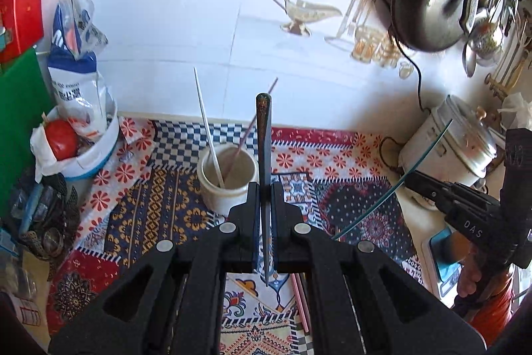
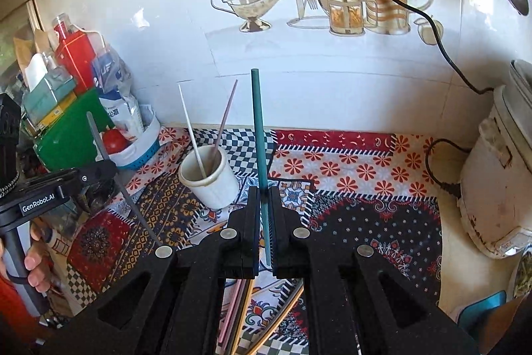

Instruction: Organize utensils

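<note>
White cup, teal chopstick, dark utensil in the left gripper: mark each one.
White cup (image 2: 217,188): right wrist view, outer wall below the rim.
Teal chopstick (image 2: 256,122): right wrist view, shaft above the right gripper (image 2: 265,198).
Dark utensil (image 1: 264,135): left wrist view, shaft above the left gripper (image 1: 265,195).

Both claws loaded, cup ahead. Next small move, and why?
Probably tip the left claw forward and lower its dark chopstick into the white cup. The cup sits just left of it, open, holding only a white stick and a pink one. The right claw holds the teal chopstick farther away.
</note>
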Motion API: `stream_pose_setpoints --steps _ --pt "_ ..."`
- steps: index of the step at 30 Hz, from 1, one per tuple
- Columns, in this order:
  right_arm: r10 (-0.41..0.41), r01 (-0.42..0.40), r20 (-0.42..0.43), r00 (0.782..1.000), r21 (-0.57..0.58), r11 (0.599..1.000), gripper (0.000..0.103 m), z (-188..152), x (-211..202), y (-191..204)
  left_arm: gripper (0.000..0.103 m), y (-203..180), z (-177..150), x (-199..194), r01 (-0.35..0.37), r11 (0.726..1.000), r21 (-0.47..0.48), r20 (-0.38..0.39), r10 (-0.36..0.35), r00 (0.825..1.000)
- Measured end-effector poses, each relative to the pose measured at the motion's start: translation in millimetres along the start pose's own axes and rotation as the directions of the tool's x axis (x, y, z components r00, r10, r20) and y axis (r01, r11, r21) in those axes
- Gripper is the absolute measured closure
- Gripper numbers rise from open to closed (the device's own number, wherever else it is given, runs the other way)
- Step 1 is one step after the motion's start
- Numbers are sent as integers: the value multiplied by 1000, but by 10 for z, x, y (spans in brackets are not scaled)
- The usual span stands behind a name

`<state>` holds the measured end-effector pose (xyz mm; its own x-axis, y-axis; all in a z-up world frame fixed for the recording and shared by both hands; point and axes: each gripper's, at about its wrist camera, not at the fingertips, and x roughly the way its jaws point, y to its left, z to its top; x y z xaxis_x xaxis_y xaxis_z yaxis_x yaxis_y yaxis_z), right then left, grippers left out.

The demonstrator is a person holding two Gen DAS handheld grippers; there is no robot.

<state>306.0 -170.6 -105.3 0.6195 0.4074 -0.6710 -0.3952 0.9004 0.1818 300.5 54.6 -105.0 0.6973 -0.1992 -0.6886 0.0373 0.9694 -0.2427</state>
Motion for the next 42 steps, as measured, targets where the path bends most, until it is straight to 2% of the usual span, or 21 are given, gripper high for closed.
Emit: stream_pose_setpoints --steps 13,19,22,30,32,34,36,39,42 --pt "72 -63 79 994 -105 992 101 573 132 554 99 261 473 -87 -24 999 -34 111 28 993" --pt "121 -105 114 986 -137 985 101 856 253 750 99 369 696 18 -31 998 -54 136 38 990" --pt "124 -107 102 987 -154 982 101 898 380 803 99 422 776 112 -36 997 -67 137 45 990" --pt "87 -91 -33 996 -156 984 100 775 820 620 99 536 865 386 -54 994 -93 126 66 990" --pt "88 -101 -89 992 -154 983 95 739 971 557 99 564 885 449 -70 993 -100 124 82 989" --pt "62 -82 -131 989 -155 984 80 693 1137 503 99 583 898 512 -84 991 -107 123 97 988" --pt "33 -58 -150 988 -167 984 77 646 1265 467 99 589 902 575 -96 989 -110 121 110 987" --pt "4 -46 -223 975 -187 981 77 505 1545 346 99 590 875 684 -111 989 -102 103 122 987" --pt "-2 -62 -314 949 -192 979 77 310 1831 256 99 607 830 821 -127 988 -93 75 134 988"
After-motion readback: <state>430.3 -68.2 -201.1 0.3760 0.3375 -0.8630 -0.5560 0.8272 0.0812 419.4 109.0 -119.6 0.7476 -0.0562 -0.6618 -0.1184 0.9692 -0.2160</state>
